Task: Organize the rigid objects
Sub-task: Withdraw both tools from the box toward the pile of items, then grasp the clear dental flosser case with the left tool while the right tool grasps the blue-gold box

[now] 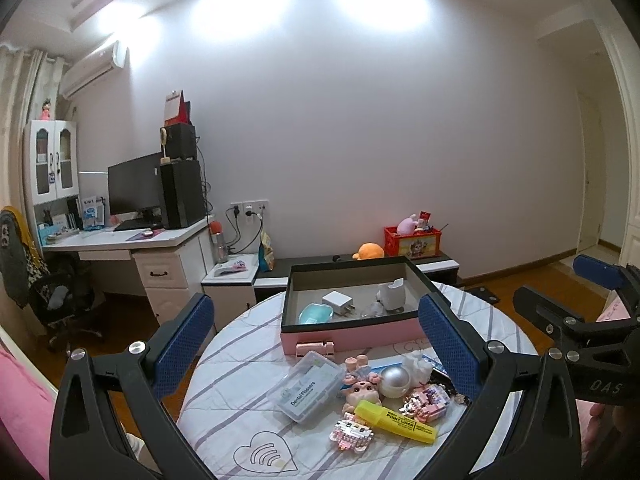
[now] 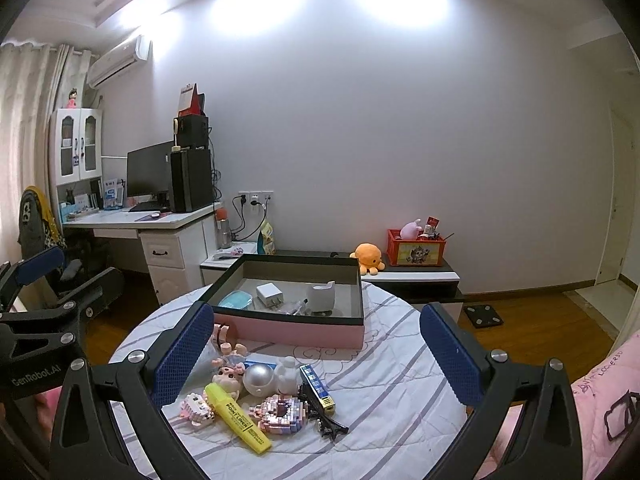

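Both grippers, left (image 1: 316,346) and right (image 2: 316,354), spread wide, empty, above table (image 2: 400,392). Box (image 1: 348,330) part-filled; clutter near front. Step: choose item. Next: descend on highlighter (image 2: 238,418), grasp across barrel.

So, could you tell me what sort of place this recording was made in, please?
Most likely a bedroom or study at home. A computer desk with a monitor stands by the wall, an air conditioner hangs near the curtain, and an orange plush toy sits on a low cabinet behind the cloth-covered round table.
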Demonstrator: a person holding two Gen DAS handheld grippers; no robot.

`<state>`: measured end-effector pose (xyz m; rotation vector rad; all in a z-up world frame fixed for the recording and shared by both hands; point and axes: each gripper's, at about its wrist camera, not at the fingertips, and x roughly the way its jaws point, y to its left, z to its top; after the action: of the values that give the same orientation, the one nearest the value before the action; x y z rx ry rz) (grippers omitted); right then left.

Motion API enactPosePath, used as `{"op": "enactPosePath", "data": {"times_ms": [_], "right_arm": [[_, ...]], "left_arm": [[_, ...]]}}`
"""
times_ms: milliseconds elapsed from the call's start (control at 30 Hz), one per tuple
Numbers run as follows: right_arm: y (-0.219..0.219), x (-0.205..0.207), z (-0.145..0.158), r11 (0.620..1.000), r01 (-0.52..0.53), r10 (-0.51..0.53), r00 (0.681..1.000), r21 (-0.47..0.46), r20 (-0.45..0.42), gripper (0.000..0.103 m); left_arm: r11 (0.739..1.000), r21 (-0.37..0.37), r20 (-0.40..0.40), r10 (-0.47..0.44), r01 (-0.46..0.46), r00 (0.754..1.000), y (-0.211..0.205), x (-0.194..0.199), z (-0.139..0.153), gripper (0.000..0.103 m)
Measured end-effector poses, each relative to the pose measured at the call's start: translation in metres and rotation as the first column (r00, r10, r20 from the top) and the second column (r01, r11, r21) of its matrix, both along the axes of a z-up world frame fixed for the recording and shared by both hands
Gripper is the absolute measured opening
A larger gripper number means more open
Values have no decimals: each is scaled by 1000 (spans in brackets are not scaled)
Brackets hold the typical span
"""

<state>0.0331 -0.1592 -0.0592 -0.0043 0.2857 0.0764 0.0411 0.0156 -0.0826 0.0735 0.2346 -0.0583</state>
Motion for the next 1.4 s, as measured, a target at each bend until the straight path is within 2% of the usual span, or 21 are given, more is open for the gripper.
{"op": "enactPosePath", "data": {"times_ms": [267,433,567,767,933,1267,1400], "right_arm": [[0,2,-4,1000,1,-1,1000,-3,-21,103],[-2,11,-15,1000,15,-15,998,-6,-57,103],[-8,23,-34,1000,24,-25,993,-3,-118,103],[-19,43,-73,999,44,-41,971,7,-235,103],[-25,55,-97,998,54,-50,954,8,-297,103],[-33,78,-122,997,76,-65,927,14,-370,103],[-36,90,-127,997,78,-66,918,16,-392,103]], "left_arm": [[1000,-5,-23,-4,3,1000,4,5,-6,103],[1000,-21,-85,3,-5,996,17,17,-24,103],[999,-44,-169,17,-25,985,34,30,-50,103],[995,-78,-310,34,-62,950,58,53,-94,103],[995,-84,-376,24,-60,926,63,71,-116,103],[999,-32,-478,-47,36,877,58,123,-146,103],[992,-35,-508,-123,122,852,54,141,-156,103]]}}
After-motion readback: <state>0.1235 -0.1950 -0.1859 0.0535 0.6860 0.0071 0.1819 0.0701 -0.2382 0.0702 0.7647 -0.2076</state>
